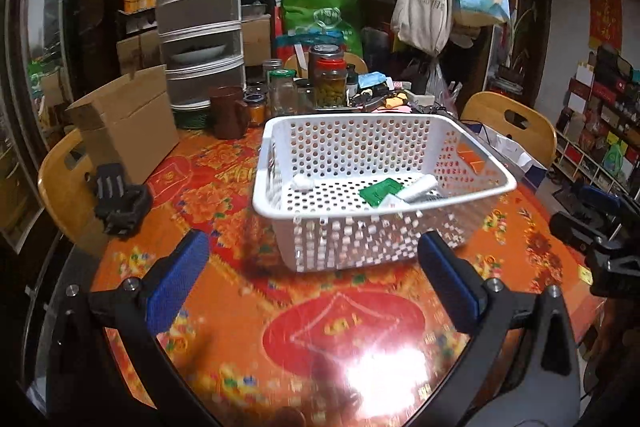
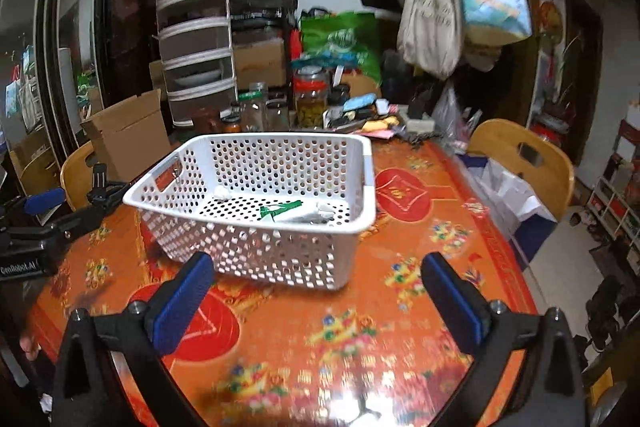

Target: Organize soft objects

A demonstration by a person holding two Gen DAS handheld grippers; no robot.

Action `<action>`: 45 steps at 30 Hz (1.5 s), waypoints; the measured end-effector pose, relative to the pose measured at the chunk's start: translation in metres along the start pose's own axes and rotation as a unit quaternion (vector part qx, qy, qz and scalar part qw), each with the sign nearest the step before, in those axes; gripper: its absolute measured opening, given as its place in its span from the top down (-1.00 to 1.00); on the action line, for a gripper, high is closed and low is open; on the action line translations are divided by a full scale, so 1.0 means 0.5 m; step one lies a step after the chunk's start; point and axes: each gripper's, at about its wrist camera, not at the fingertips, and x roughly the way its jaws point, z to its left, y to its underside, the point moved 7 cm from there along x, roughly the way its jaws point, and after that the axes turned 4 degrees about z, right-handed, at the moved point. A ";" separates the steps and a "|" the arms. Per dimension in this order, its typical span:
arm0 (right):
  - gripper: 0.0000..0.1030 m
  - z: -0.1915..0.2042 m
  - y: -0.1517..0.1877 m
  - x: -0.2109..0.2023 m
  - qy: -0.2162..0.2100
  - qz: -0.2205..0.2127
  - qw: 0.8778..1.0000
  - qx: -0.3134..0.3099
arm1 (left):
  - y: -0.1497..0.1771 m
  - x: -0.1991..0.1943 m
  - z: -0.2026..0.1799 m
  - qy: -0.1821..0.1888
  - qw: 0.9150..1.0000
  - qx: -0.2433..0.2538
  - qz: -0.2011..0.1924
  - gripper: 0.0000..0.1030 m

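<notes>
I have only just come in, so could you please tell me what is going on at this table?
A person is tidying soft things into a white basket on the table, using a handheld claw in each hand. Right now the left claw and the right claw are both wide open, holding nothing, and sit short of the basket. Inside it lie a green packet, a white tube and a small white lump.

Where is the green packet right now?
In both wrist views, the green packet lies on the white basket's floor, right of centre, touching a white tube.
</notes>
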 end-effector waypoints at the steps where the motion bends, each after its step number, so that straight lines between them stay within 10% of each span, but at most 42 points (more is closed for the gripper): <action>1: -1.00 0.004 0.010 -0.022 0.000 -0.010 1.000 -0.001 | 0.015 -0.018 0.000 0.000 1.000 -0.003 -0.002 -1.00; 13: -1.00 0.053 0.086 -0.167 -0.039 -0.007 0.999 -0.006 | 0.103 -0.217 -0.067 -0.003 0.999 0.025 -0.032 -1.00; 45: -1.00 0.061 0.089 -0.132 -0.046 0.021 0.999 0.000 | 0.094 -0.157 -0.055 -0.002 1.000 0.016 0.001 -1.00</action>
